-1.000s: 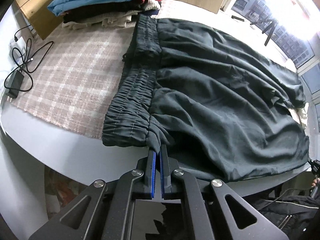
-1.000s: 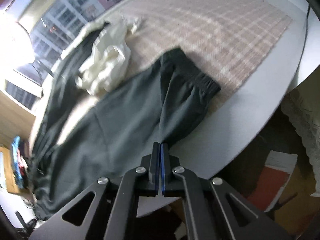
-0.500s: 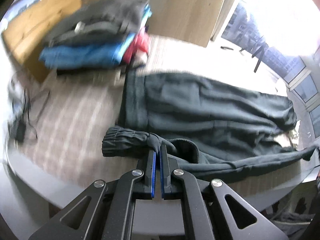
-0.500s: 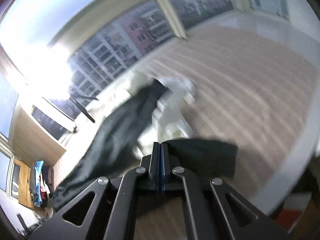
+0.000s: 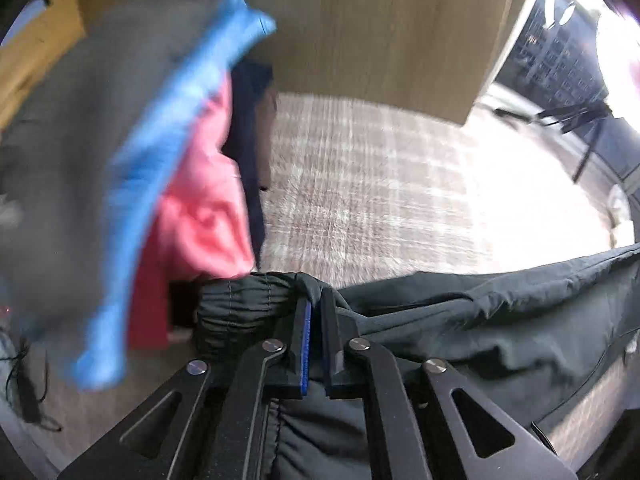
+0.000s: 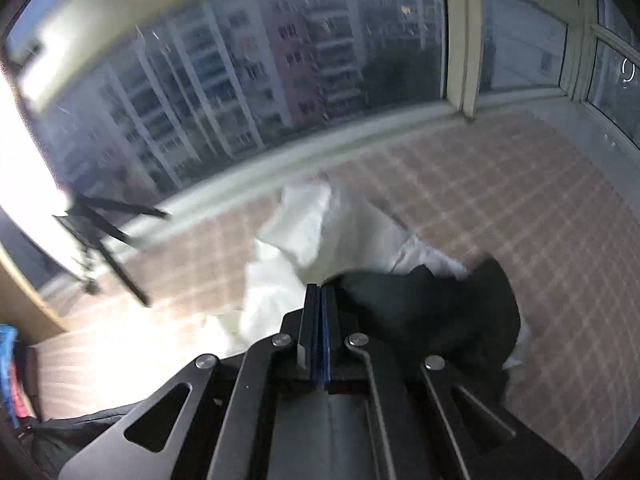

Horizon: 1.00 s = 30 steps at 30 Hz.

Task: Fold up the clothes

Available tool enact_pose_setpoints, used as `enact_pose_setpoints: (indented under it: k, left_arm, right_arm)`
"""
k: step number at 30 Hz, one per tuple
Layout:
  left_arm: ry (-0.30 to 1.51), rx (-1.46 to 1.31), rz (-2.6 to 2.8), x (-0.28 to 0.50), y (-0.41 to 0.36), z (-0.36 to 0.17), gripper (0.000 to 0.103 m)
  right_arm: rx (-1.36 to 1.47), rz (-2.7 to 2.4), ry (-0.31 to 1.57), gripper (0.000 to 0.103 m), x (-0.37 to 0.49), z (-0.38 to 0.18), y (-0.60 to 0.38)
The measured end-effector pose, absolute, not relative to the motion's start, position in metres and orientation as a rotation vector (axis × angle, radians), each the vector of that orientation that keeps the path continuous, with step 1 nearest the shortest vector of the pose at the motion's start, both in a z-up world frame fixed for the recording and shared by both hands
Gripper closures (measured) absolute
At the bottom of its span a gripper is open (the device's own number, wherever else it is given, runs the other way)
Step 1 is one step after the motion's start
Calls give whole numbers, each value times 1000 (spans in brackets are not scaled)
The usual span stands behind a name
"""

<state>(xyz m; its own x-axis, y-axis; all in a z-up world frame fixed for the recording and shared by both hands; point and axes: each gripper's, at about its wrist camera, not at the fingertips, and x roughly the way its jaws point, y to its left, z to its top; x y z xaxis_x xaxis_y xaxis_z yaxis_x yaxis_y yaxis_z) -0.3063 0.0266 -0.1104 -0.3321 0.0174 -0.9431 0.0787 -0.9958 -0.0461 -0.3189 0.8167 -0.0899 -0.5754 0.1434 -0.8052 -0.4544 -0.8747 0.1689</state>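
Black trousers (image 5: pixel 460 320) hang between our two grippers. The left gripper (image 5: pixel 316 312) is clamped on the fabric beside the gathered elastic waistband (image 5: pixel 236 304), which bunches just left of its fingertips while the cloth runs off to the right above the checked cloth (image 5: pixel 360 184) on the worktop. The right gripper (image 6: pixel 321 300) is pinched closed on the other end, a dark fold (image 6: pixel 432 308) spilling to its right over a white garment (image 6: pixel 312 240). Just beside the left gripper we see a blurred stack of folded clothes (image 5: pixel 168 152), blue and pink. Motion blur smears both views, and the trousers' middle is cut off by the frame edges.
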Motion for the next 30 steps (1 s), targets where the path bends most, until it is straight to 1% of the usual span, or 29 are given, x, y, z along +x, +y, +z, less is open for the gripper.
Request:
enact_pose_setpoints:
  k: [1, 2, 3, 4, 5, 7, 9, 10, 11, 12, 17, 22, 26, 28, 29, 30]
  left_arm:
    - [128, 1822, -2498, -314, 26, -118, 94]
    - [118, 1835, -2497, -315, 26, -117, 93]
    - [105, 1844, -2505, -314, 26, -113, 92]
    - [93, 1853, -2513, -314, 26, -110, 92]
    - [80, 1862, -2521, -313, 26, -107, 92]
    - [55, 1880, -2537, -312, 26, -101, 87]
    - [29, 1897, -2552, -311, 26, -94, 74]
    - [16, 1906, -2560, -310, 26, -91, 71]
    - [-7, 1904, -2570, -310, 27, -89, 62]
    - [-14, 1901, -2581, -306, 26, -86, 61]
    - [-21, 1889, -2635, -283, 22, -70, 62]
    - [-29, 1876, -2689, -260, 17, -55, 62]
    - [-85, 1959, -2613, -253, 23, -103, 61]
    - [-132, 1965, -2511, -261, 18, -131, 74]
    - [-136, 1947, -2495, -264, 17, -136, 79]
    - [-138, 1919, -2510, -264, 18, -132, 78]
  right_arm:
    - [-1258, 2440, 513, 100, -327, -102, 817]
    - [-1309, 2409, 511, 94, -333, -113, 818]
    - [-1327, 2387, 504, 89, -334, -118, 818]
    - [-1328, 2379, 497, 82, -334, -120, 819]
    - [-1313, 2383, 492, 78, -329, -118, 820]
    - [-1289, 2391, 487, 75, -321, -114, 823]
    - [-1267, 2408, 486, 72, -310, -105, 824]
    - [-1257, 2406, 474, 70, -305, -101, 825]
    - [-1247, 2404, 462, 69, -300, -97, 827]
    - [-1240, 2399, 449, 69, -297, -92, 829]
    - [-1192, 2374, 470, 69, -273, -76, 837]
    - [-1234, 2531, 407, 69, -233, -57, 796]
    - [-1391, 2629, 419, 69, -202, -77, 737]
    - [-1486, 2668, 406, 69, -188, -90, 707]
    - [-1532, 2689, 397, 69, -181, -96, 692]
    - [-1592, 2721, 399, 69, -173, -103, 678]
